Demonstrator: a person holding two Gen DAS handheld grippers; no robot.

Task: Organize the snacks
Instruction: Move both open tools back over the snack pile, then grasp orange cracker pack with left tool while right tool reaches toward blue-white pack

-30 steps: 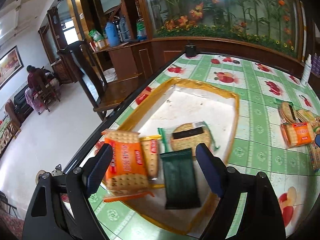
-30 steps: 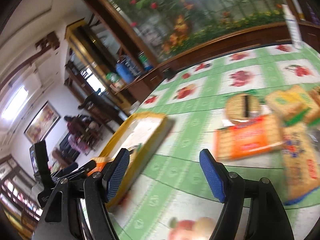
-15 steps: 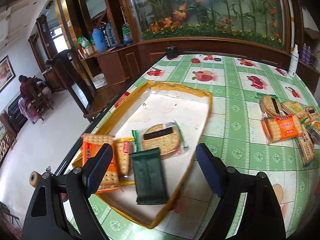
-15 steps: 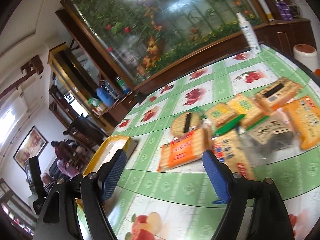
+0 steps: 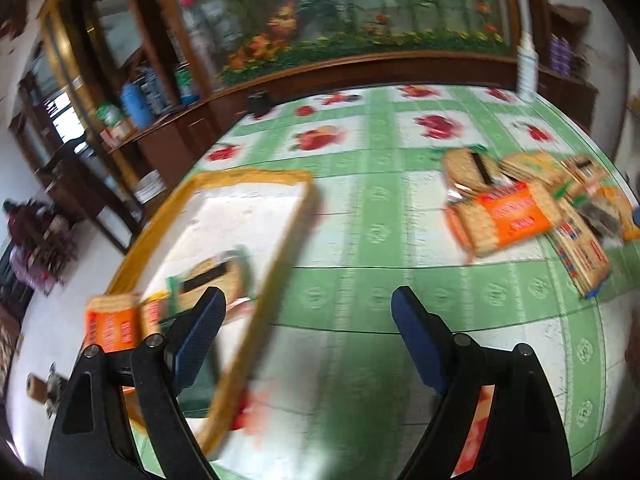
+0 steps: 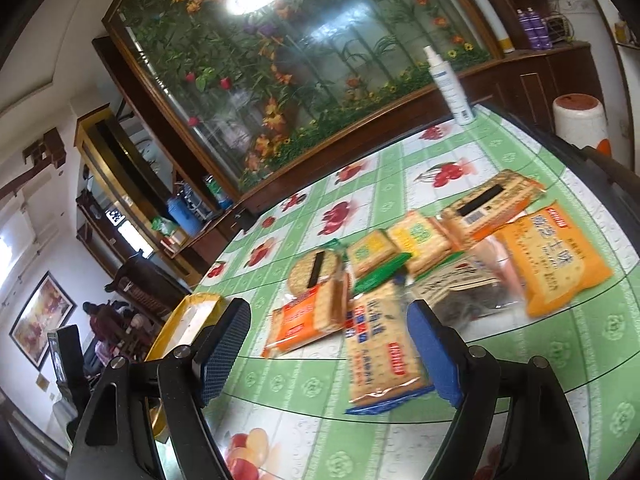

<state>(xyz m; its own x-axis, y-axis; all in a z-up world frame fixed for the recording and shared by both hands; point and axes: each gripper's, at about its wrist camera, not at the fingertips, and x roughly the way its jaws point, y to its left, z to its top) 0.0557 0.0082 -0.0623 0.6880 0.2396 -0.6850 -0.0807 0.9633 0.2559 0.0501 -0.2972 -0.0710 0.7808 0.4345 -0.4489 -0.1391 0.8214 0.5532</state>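
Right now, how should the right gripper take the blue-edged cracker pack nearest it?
Judging by its pose, the right gripper should descend from above and pinch the blue-edged cracker pack across its long sides: it lies flat, pointing lengthwise away, its near end clear of neighbours.

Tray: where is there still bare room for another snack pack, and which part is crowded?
The far half of the yellow tray, up to its far rim, is bare white. The near end is crowded: the round cracker pack and an orange cracker pack lie there. Bare tablecloth separates the tray from the snack pile.
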